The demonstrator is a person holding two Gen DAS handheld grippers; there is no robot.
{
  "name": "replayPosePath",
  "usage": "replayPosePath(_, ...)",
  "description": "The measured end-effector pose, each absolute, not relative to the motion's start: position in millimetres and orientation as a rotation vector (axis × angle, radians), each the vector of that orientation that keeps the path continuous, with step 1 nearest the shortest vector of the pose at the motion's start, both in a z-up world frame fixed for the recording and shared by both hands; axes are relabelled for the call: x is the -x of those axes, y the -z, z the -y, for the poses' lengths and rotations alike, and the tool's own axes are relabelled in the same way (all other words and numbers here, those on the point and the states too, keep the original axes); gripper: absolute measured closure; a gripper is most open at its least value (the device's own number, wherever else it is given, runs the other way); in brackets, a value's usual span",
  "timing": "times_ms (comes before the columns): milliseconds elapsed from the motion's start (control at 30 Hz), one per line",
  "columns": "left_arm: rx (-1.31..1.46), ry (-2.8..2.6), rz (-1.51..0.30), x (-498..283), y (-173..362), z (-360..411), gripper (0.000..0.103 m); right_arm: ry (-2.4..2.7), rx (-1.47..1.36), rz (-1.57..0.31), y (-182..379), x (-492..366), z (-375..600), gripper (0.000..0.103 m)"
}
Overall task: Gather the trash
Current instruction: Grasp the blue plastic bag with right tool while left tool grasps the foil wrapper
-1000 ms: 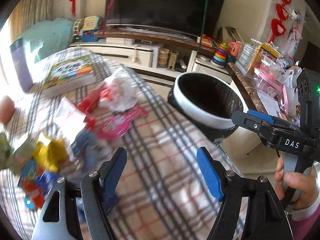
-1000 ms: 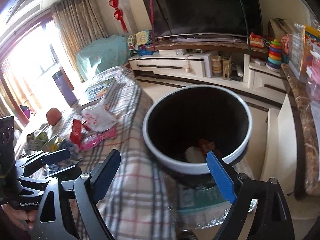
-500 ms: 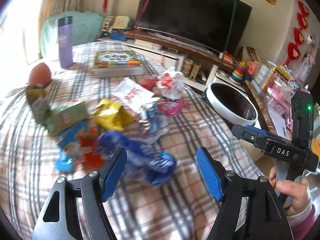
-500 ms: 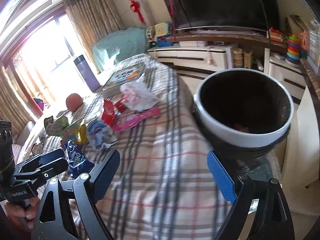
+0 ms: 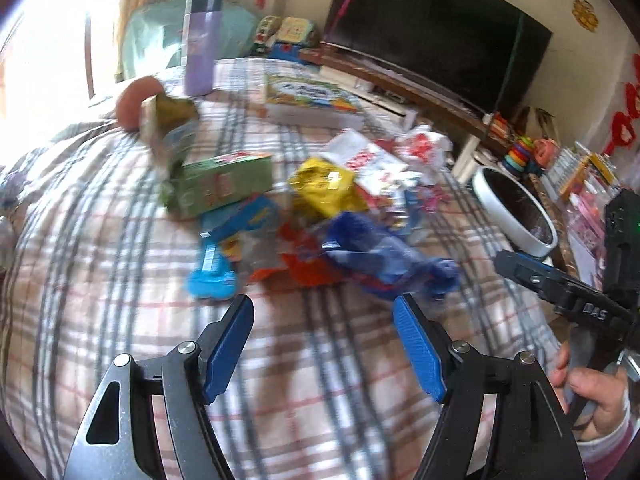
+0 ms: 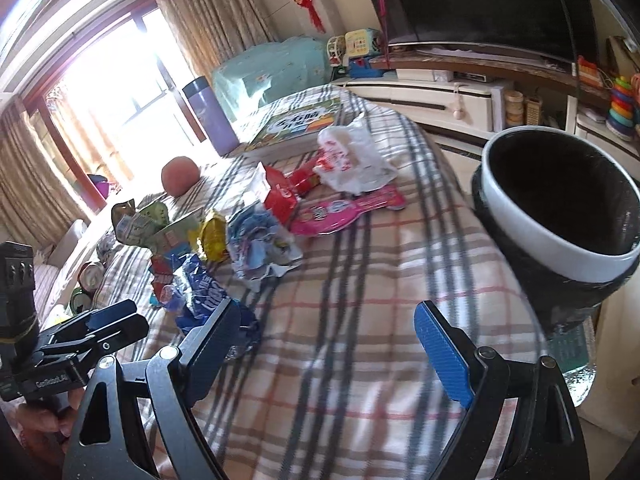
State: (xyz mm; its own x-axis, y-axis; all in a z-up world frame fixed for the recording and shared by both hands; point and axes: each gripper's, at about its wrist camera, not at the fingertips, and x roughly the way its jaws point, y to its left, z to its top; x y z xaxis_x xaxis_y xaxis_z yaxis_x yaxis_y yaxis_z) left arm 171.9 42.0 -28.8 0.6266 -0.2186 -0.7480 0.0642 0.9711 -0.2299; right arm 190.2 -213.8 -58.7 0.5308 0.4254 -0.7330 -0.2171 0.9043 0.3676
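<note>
Left wrist view motion-blurred: blue wrapper [image 5: 384,264] just ahead of the fingertips unreadable. Bin [image 6: 560,216] ahead-right of right tool: inside too dark to tell. Cans [image 6: 86,284] far left half hidden.

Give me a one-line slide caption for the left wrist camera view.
Left gripper, jaws open and empty, above a blue wrapper in the trash pile on the plaid cloth.

A: What has been changed in the left wrist view?
B: The left gripper [image 5: 323,316] has been swung from the bin [image 5: 516,208] to the wrappers; the blue wrapper [image 5: 384,264] is now just ahead of its fingertips.

A: And in the right wrist view?
B: The right gripper [image 6: 324,324] has been shifted off the bin [image 6: 560,248] onto the plaid table [image 6: 360,320].
</note>
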Motion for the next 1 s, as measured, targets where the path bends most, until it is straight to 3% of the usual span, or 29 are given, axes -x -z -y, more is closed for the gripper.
replayPosePath(833, 0.09, 0.181, -0.927, -215.6, 53.3, -78.6, 0.031, -0.65, -0.12, -0.971, 73.8, -194.1, 119.0, 0.014)
replayPosePath(900, 0.086, 0.187, -0.932, -218.1, 55.7, -75.6, 0.032, -0.646, -0.11, -0.976, 77.3, -196.6, 115.1, 0.019)
replayPosePath(967, 0.096, 0.198, -0.931, -220.1, 56.2, -72.3, 0.033, -0.642, -0.103, -0.984, 80.5, -198.0, 112.8, 0.043)
replayPosePath(1000, 0.107, 0.206, -0.931, -222.4, 56.4, -71.2, 0.033, -0.639, -0.107, -0.991, 82.1, -198.7, 113.3, 0.044)
